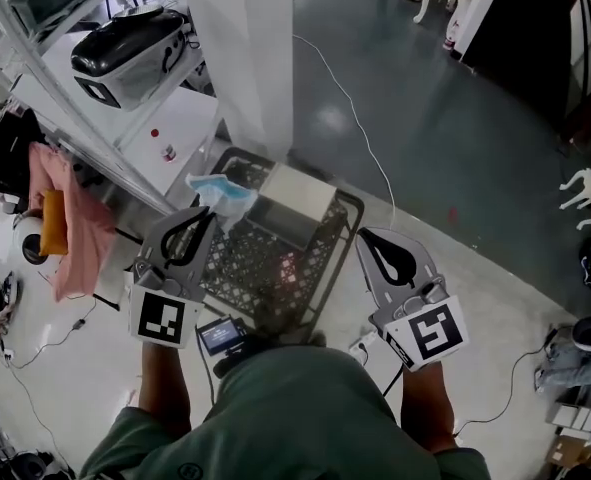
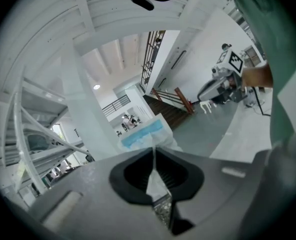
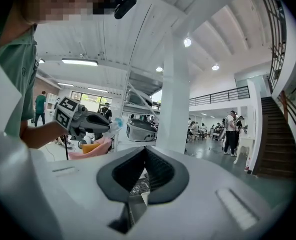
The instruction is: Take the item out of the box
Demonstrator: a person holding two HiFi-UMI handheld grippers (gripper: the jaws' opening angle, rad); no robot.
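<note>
A flat blue-and-white packet (image 1: 224, 192) hangs from the tip of my left gripper (image 1: 212, 214), above the far left corner of the black mesh basket (image 1: 237, 268). In the left gripper view the jaws are shut on the packet's (image 2: 143, 134) thin clear edge, at the left gripper's (image 2: 154, 153) tip. An open cardboard box (image 1: 295, 200) sits in the far end of the basket. My right gripper (image 1: 366, 236) hovers at the basket's right edge. Its jaws meet in the right gripper view, and the right gripper (image 3: 145, 150) holds nothing that I can see.
A white pillar (image 1: 247, 48) rises just beyond the basket. A white shelf rack (image 1: 95, 118) at the left carries a black-and-white device (image 1: 130, 46), and a pink cloth (image 1: 70, 218) hangs below it. A cable (image 1: 360, 128) runs over the grey floor.
</note>
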